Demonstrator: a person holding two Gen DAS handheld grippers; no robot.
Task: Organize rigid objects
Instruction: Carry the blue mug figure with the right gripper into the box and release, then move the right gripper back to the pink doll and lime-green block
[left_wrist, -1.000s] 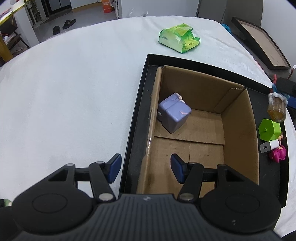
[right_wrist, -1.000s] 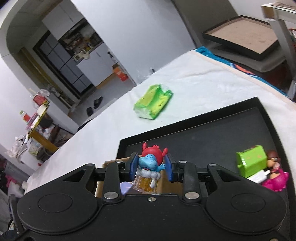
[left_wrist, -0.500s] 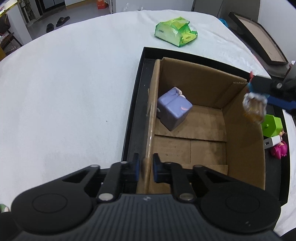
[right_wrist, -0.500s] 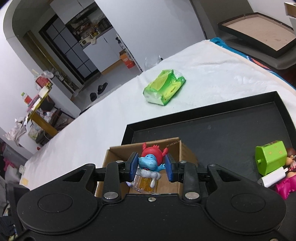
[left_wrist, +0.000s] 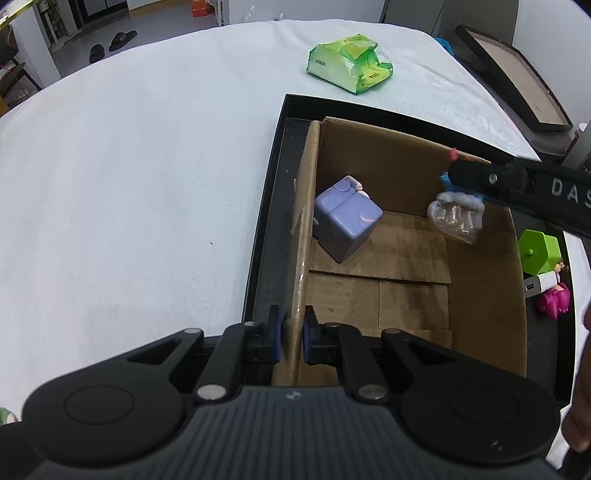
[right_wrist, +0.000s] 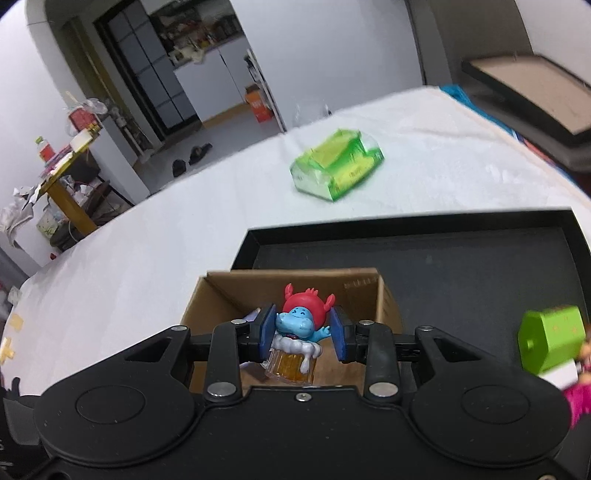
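Note:
An open cardboard box (left_wrist: 476, 295) stands in a black tray (left_wrist: 275, 184). A lilac cube toy (left_wrist: 347, 218) lies inside it at the far left. My left gripper (left_wrist: 293, 339) is shut on the box's left wall at its near end. My right gripper (right_wrist: 303, 334) has its jaws slightly parted around a blue figure with a red cap on a clear amber mug (right_wrist: 299, 339); whether the pads still press on it is unclear. In the left wrist view the figure (left_wrist: 456, 218) hangs over the box's far right part, under the right gripper's fingers (left_wrist: 476, 177).
A green hexagonal box (left_wrist: 539, 251), a small white block (left_wrist: 541, 283) and a pink doll (left_wrist: 556, 301) lie on the tray right of the cardboard box. A green packet (left_wrist: 349, 62) lies on the white tablecloth beyond the tray. A framed board (left_wrist: 513, 77) leans at the far right.
My left gripper closed on the box's left wall. My right gripper carried the figure from right of the box to over its inside, and its jaws now stand a little wider.

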